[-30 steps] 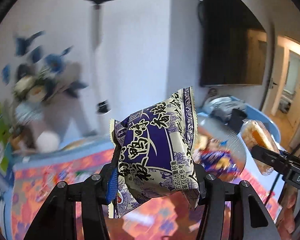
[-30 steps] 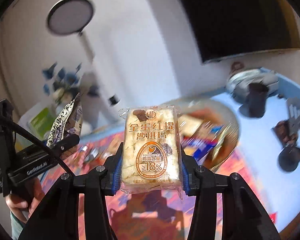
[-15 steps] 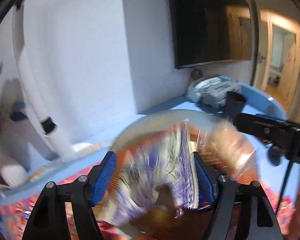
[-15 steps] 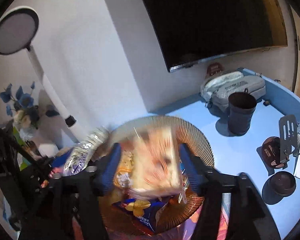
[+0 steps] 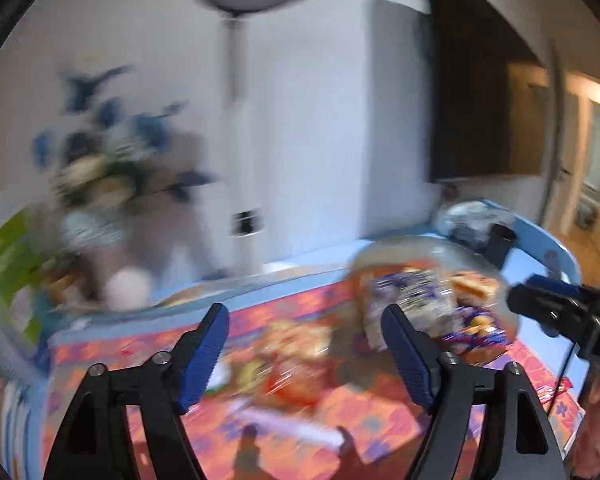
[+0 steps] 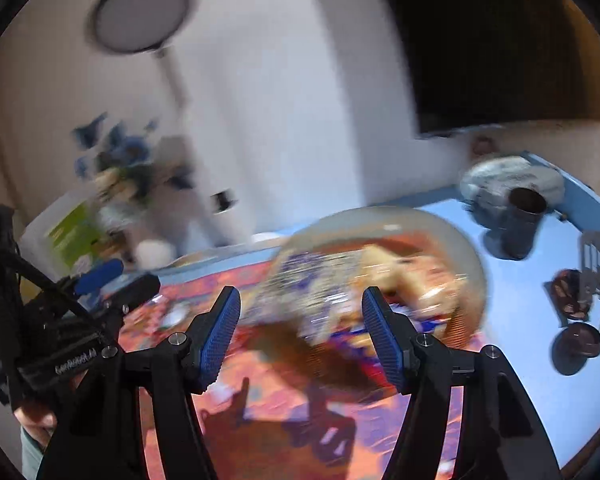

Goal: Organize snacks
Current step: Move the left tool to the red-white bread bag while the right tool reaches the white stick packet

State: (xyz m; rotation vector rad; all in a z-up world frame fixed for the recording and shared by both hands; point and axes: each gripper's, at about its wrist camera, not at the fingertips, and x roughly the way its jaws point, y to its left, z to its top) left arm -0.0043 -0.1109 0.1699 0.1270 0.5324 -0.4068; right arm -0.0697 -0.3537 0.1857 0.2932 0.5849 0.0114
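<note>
My left gripper hangs over the orange patterned mat, its jaws opening with nothing between them. My right gripper is open and holds nothing, just short of the wide glass bowl. In the bowl lie the blue-and-white snack packet and the pale cake packet, both blurred. The left wrist view has the bowl at the right with the blue-and-white packet inside it. Each gripper shows in the other's view: the right gripper and the left gripper.
Blurred loose snacks lie on the mat between my left fingers. On the blue table stand a dark cup, a grey pouch and small dark dishes. Blue flowers and a green box stand at the back left.
Both grippers opened and let their packets go, and the packets now lie in the bowl. Both views swung toward the bowl, then back to the left.
</note>
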